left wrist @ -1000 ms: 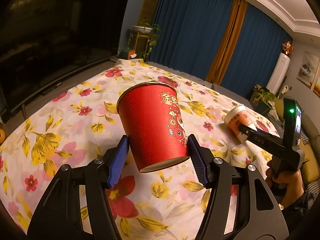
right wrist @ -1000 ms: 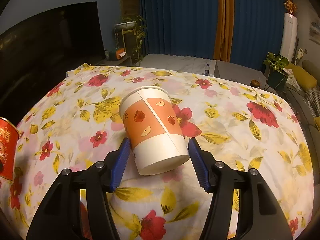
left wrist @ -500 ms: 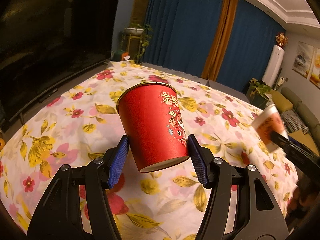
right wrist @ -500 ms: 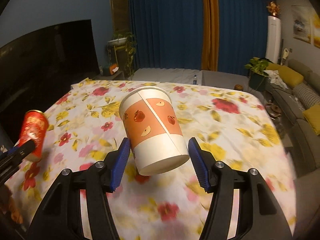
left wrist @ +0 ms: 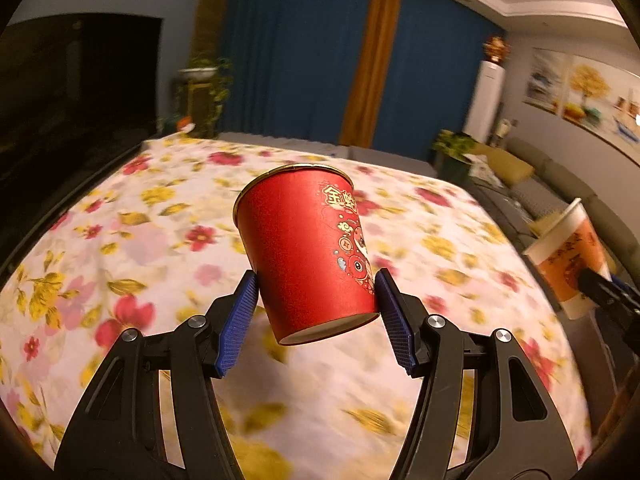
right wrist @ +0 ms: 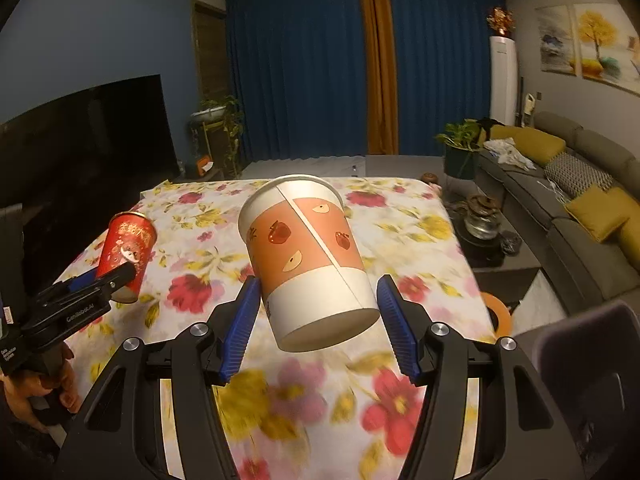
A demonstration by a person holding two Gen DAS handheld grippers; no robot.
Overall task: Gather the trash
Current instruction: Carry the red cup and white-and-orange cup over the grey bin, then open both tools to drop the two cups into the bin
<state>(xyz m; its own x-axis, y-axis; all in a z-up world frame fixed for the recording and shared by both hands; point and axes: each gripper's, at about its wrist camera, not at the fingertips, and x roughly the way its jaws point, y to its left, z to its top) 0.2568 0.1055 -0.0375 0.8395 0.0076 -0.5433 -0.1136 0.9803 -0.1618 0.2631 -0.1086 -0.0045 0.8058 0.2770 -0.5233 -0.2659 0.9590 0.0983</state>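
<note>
My left gripper point(left wrist: 316, 312) is shut on a red paper cup point(left wrist: 308, 248) with gold print, held tilted in the air above the flowered tablecloth point(left wrist: 140, 240). My right gripper point(right wrist: 318, 314) is shut on a white and orange paper cup point(right wrist: 308, 256), also lifted above the cloth. In the right wrist view the red cup point(right wrist: 128, 252) and the left gripper point(right wrist: 116, 278) show at the left. In the left wrist view the orange cup point(left wrist: 568, 264) shows at the far right edge.
A dark TV point(right wrist: 80, 140) stands at the left, blue curtains point(right wrist: 304, 68) behind. A sofa with yellow cushions point(right wrist: 592, 216) runs along the right, with a low tea table point(right wrist: 484, 220) and a plant point(right wrist: 460, 144). A dark chair back point(right wrist: 592, 380) is at lower right.
Both grippers have risen and pulled back from the table with their cups still held. The view now takes in more of the room and the table's far edge.
</note>
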